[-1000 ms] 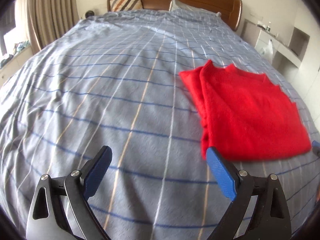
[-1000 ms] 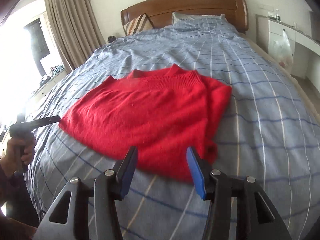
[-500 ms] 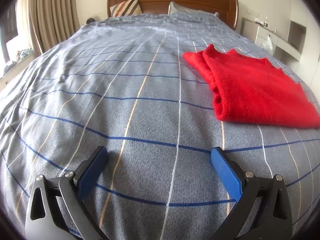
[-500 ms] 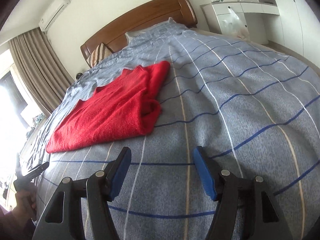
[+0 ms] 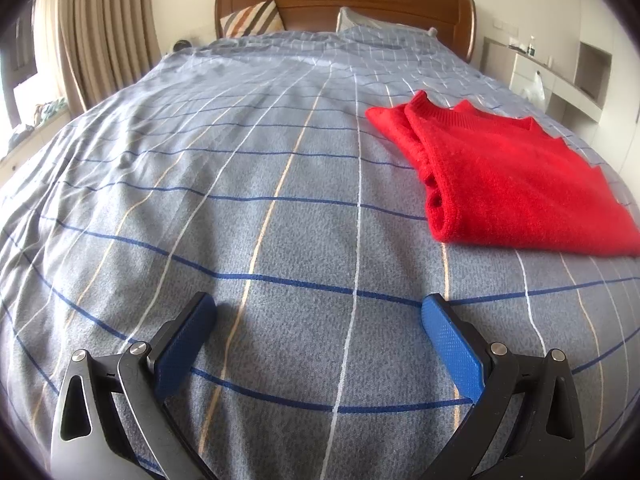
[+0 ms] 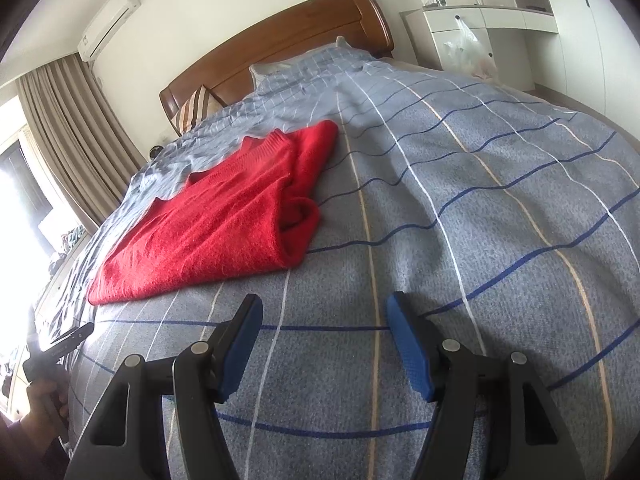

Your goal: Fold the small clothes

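Note:
A red knit sweater [image 5: 504, 176] lies folded flat on the grey checked bedspread [image 5: 240, 184], at the right of the left wrist view. It also shows in the right wrist view [image 6: 224, 220], up and to the left. My left gripper [image 5: 318, 332] is open and empty, low over the bedspread, well short and left of the sweater. My right gripper [image 6: 324, 336] is open and empty, low over the bedspread, short and right of the sweater's near hem. Nothing is held.
A wooden headboard [image 5: 344, 0] with a striped cushion [image 5: 250, 20] and a pillow stands at the far end. Curtains [image 5: 96, 40] hang on the left. A white cabinet [image 6: 480, 36] with a plastic bag stands on the right. My left hand with its gripper [image 6: 56, 356] shows at the bed's left edge.
Both grippers have drawn back from the sweater and dropped low over the bedspread. The right gripper has swung to the sweater's right side. The sweater has stayed folded in place.

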`<state>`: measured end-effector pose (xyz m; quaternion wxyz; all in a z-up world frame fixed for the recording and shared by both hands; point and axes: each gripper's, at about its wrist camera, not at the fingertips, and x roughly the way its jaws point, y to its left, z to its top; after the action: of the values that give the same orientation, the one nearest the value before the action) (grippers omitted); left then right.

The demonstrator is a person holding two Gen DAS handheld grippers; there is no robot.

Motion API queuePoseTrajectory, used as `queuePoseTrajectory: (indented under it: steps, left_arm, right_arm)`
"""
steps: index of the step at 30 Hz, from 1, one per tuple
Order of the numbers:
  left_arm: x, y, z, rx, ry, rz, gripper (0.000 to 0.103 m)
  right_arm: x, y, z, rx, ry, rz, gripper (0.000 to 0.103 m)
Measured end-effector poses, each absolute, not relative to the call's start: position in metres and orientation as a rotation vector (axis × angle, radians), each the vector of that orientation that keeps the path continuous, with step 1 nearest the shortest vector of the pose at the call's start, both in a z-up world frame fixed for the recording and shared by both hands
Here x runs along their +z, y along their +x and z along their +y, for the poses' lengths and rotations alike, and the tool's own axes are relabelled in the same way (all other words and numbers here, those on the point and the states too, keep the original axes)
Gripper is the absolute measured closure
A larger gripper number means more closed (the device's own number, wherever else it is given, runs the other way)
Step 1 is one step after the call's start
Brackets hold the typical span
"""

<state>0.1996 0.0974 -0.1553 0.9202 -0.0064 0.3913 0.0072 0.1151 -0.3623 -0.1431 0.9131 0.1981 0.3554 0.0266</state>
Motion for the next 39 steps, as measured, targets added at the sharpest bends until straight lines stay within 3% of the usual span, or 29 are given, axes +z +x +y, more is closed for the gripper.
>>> queuePoseTrajectory:
  steps: [39]
  left_arm:
    - [-0.1563, 0.1988, 0.0955, 0.015, -0.010, 0.802, 0.000]
  right_arm:
    - [-0.1455, 0.1193, -0.3586, 0.036, 0.383, 0.741, 0.038]
